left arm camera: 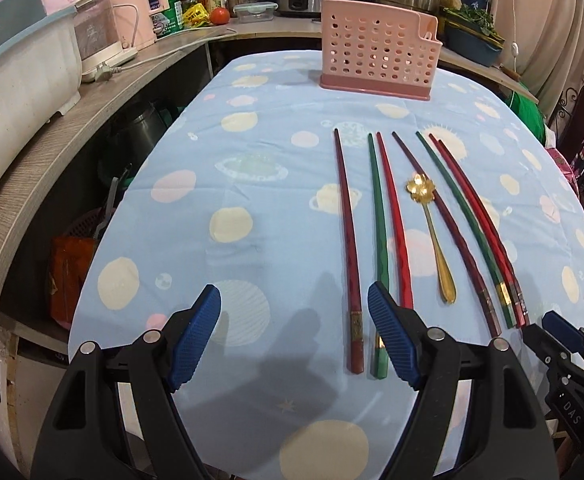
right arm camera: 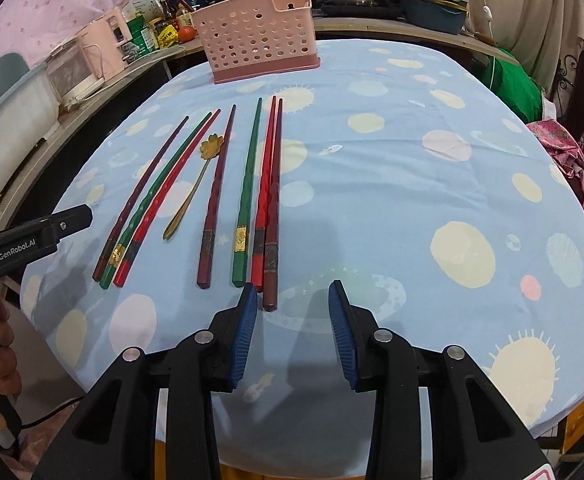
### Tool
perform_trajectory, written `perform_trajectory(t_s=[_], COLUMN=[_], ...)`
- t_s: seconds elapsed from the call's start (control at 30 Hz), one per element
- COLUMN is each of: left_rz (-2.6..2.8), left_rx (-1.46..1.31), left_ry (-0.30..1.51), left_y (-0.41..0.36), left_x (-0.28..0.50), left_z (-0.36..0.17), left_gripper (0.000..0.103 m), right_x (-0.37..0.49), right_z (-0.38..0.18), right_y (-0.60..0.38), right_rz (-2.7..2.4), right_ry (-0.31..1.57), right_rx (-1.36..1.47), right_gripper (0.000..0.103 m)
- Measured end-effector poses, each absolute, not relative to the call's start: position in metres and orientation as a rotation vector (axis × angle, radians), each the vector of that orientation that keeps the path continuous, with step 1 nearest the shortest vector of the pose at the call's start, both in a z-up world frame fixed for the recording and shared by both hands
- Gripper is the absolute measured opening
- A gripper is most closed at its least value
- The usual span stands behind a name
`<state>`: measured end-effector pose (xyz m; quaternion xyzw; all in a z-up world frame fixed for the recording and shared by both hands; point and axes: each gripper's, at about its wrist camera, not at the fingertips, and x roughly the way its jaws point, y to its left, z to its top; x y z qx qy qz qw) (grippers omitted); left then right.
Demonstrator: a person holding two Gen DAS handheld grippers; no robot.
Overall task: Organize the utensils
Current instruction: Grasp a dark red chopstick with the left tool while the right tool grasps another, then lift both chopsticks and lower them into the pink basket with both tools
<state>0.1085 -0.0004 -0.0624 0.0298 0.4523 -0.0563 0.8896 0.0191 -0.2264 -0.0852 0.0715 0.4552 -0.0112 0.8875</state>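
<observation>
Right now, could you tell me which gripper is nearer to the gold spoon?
Left. The left gripper hovers beside the chopstick ends just left of the gold spoon; the right gripper sits beyond the rightmost chopsticks.

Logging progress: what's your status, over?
Left gripper open, right gripper open, both empty. Chopsticks and spoon flat on table; holder beyond. Path clear.
</observation>
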Motion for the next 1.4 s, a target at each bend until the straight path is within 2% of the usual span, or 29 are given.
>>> perform_trajectory(t_s=[0.27,0.6,0.93,1.1,1.2,1.27,1.4], left_rz=[-0.127,-0.139,-0.149,-0.164,-0.183,-0.193,-0.226], left_rx=[0.066,0.054,0.066,0.066,0.062,0.061,0.022], left_ry=[0.97,0.996,1.013,1.006,1.003,1.002,1.016], left_y=[-0.002,-0.004,-0.008,-0.009,-0.01,-0.011,-0.007], left_x=[0.106,0.11,0.112,0.111,0.109,0.108,0.109], left_z=[-0.074,-0.084,-0.092,-0.091,-0.09,-0.089,-0.087], left_gripper=[0.072,0.072,0.069,0.058,0.045,0.029,0.013], right_x=[0.021,0.034,0.041,0.042,0.042,0.041,0.041], right_z=[-0.086,-0.087,-0.088,-0.088,-0.088,-0.088,-0.088], right_y=[-0.232,-0.229,-0.23,-0.23,-0.23,-0.23,-0.23], right_rz=[-0.036,-0.031,-0.027,-0.025,-0.024,-0.023,-0.022], right_ry=[0.937,0.93,0.923,0.922,0.922,0.922,0.922], right_rx=[0.148,0.14,0.151,0.151,0.153,0.154,0.157], right_gripper=[0.022,0.02,0.008,0.008,0.008,0.008,0.007])
